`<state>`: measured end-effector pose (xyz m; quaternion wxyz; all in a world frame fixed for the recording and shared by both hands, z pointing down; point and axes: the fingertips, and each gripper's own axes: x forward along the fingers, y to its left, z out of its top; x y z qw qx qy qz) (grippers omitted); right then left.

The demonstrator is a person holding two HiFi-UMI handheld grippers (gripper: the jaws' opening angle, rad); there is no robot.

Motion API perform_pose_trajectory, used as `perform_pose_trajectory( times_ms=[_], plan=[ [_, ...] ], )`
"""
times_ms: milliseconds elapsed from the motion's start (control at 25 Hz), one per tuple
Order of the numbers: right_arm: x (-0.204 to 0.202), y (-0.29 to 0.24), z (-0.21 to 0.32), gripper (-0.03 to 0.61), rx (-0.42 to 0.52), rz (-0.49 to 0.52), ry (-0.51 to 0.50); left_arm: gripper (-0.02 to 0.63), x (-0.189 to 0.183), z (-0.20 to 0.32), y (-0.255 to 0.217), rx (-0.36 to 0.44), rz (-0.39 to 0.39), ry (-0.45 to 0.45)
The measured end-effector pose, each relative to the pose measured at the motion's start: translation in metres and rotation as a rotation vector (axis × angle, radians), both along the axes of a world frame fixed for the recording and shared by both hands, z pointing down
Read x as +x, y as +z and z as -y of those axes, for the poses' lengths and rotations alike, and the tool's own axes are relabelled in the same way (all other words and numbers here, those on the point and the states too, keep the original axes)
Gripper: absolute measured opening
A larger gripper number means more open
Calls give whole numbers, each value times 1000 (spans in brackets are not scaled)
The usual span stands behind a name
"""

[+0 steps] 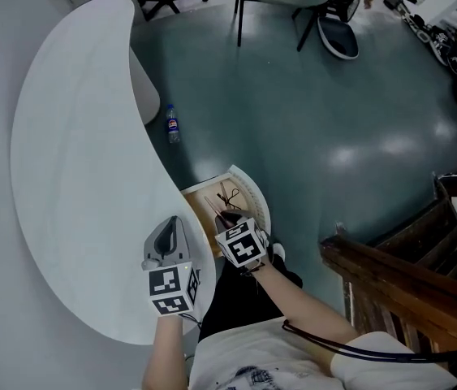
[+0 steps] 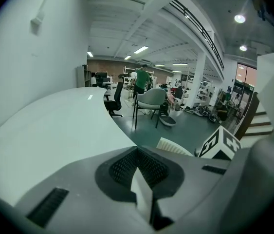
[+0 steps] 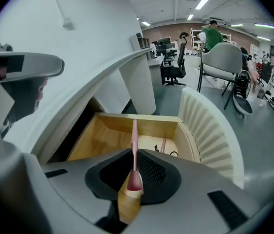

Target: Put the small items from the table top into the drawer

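Both jaws of the left gripper (image 2: 137,152) were pressed together, empty, over the curved white table (image 1: 74,177). Beside it, the right gripper (image 3: 134,156) was clamped on a thin pink stick (image 3: 134,138) (held above the open wooden drawer (image 3: 122,123)). A second pink stick (image 3: 163,146) lay inside. Farther off, a bottle (image 1: 173,124) sat on the floor.

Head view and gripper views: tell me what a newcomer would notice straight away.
The curved white table sweeps down the left. At its edge an open wooden drawer lies under the right gripper, which pinches a thin pink stick. A bottle is on the floor beyond.
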<state>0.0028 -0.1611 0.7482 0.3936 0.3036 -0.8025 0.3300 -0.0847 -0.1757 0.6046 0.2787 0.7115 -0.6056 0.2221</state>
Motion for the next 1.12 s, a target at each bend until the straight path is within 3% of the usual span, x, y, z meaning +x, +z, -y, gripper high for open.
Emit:
perform_pose_trajectory(
  times_ms=[640, 1120],
  plan=[
    [-7, 82, 14, 60, -63, -108, 25, 20, -4, -2, 26, -61, 7, 33],
    [-2, 111, 19, 60, -95, -131, 42, 20, -5, 4, 36, -86, 31, 36]
  ],
)
